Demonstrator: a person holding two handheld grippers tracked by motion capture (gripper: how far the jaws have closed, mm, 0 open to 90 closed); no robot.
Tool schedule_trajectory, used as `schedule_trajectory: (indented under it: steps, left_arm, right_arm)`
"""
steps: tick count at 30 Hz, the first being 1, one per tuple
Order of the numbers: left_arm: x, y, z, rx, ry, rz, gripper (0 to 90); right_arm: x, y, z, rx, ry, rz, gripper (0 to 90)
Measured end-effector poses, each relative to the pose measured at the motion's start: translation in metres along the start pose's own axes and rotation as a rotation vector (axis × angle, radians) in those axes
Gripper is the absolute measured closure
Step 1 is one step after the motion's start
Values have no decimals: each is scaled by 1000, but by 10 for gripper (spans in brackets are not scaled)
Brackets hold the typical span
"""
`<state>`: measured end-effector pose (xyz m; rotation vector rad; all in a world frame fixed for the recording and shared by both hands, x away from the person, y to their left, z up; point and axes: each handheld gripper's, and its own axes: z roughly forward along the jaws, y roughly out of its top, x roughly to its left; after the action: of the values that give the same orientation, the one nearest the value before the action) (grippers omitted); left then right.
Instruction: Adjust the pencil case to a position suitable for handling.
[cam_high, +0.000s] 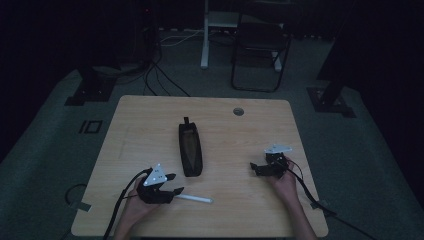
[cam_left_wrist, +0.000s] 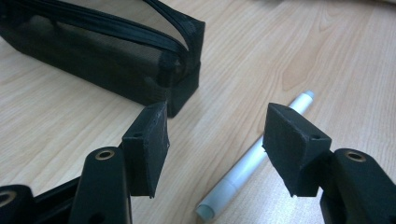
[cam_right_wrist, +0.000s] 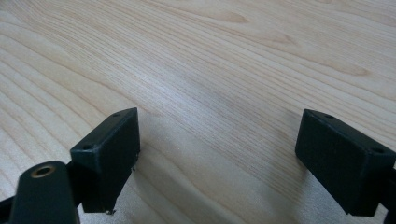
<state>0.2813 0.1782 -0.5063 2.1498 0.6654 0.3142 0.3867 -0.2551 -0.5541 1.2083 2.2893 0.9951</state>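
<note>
Here my left gripper (cam_left_wrist: 215, 140) hangs wide open over the white pen (cam_left_wrist: 254, 158), lower centre, holding nothing; closing off-centre could roll it away. My right gripper (cam_right_wrist: 217, 154) gapes empty.

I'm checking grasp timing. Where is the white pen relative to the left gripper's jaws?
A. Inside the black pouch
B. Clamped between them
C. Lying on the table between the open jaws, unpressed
C: the pen lies flat between the left gripper's spread jaws, untouched.
</note>
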Motion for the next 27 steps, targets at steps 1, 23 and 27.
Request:
schedule_trajectory:
  steps: [1, 23, 27]
  left_arm:
    - [-1, 0, 1, 2, -4, 3, 411]
    - [-12, -4, 14, 47, -30, 33, 416]
    - [-10, -2, 12, 9, 2, 17, 409]
  right_arm:
    - [0, 0, 0, 0, 0, 0, 140]
    - [0, 0, 0, 0, 0, 0, 140]
    - [0, 0, 0, 0, 0, 0, 140]
